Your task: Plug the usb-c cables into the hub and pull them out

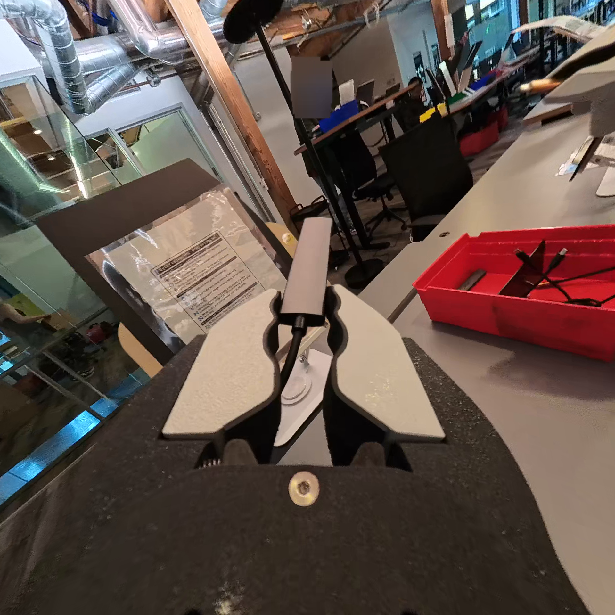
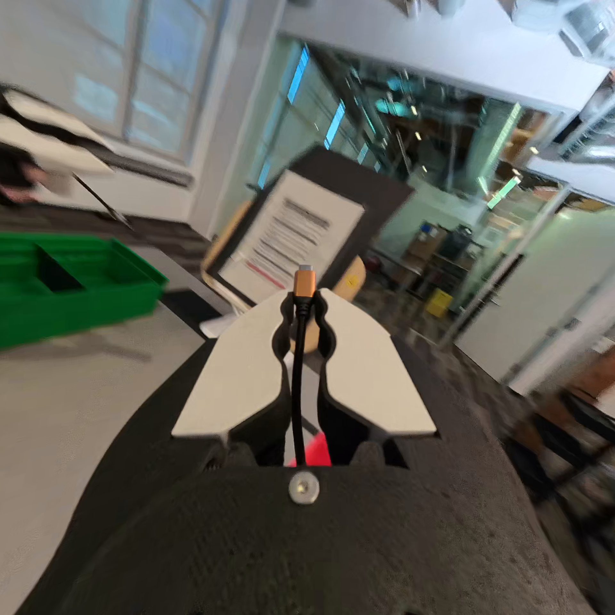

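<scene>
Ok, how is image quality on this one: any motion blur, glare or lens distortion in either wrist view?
Left wrist view: sharp, with the hub in the left tool crisp; fisheye bending at the edges and glare on the plastic-covered sheet. Right wrist view: heavy motion blur over the green bin and background, though the orange plug in the right tool stays fairly clear.

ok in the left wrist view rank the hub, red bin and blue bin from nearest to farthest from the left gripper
1. hub, clamped in the left gripper
2. red bin, right, on the grey table
3. blue bin, far back on a distant desk
</scene>
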